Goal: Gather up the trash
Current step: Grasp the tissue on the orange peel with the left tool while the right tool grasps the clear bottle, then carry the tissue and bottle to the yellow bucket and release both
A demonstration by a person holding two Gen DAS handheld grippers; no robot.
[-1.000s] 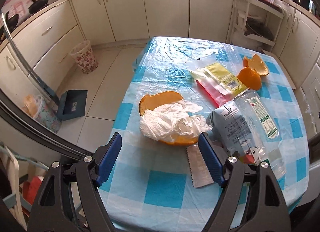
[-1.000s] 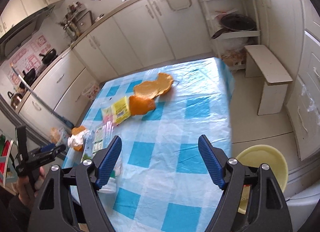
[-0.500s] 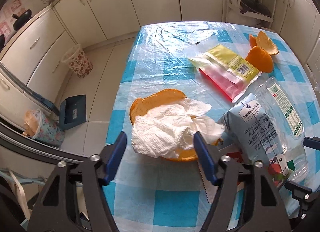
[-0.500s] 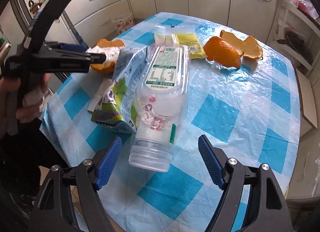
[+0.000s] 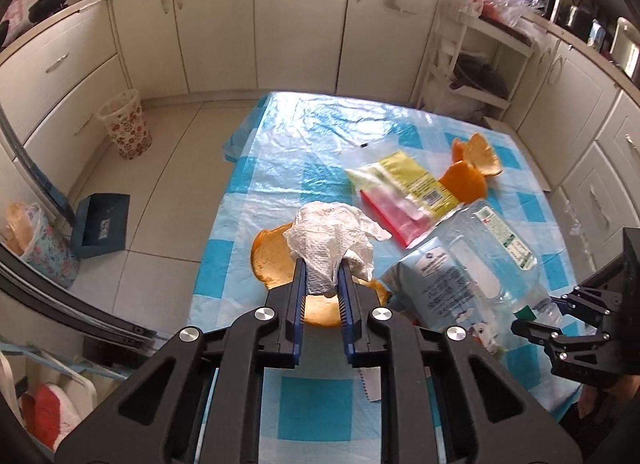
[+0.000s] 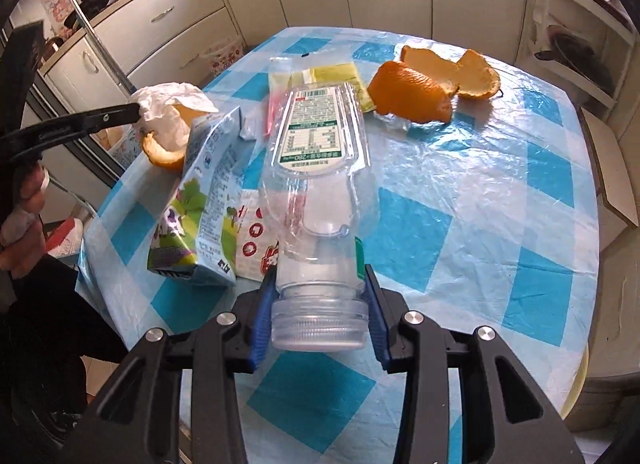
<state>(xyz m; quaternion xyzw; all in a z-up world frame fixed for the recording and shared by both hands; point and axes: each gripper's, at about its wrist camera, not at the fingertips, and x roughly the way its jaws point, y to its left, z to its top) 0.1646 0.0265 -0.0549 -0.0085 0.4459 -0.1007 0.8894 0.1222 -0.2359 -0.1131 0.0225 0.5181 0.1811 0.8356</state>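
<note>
A: The bottle (image 6: 320, 168), on the table (image 6: 480, 192), is clamped at its neck by the right gripper (image 6: 318, 304). Light, stiff, probably slippery, so the neck is judged the safest hold.

B: And the tissue (image 5: 328, 240) is pinched above the peel (image 5: 276, 260) by the left gripper (image 5: 323, 284). Soft, weightless; any fold can be taken.

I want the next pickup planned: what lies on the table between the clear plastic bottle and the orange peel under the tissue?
A crumpled milk carton lies between them, beside the bottle; the right wrist view shows it best.
</note>
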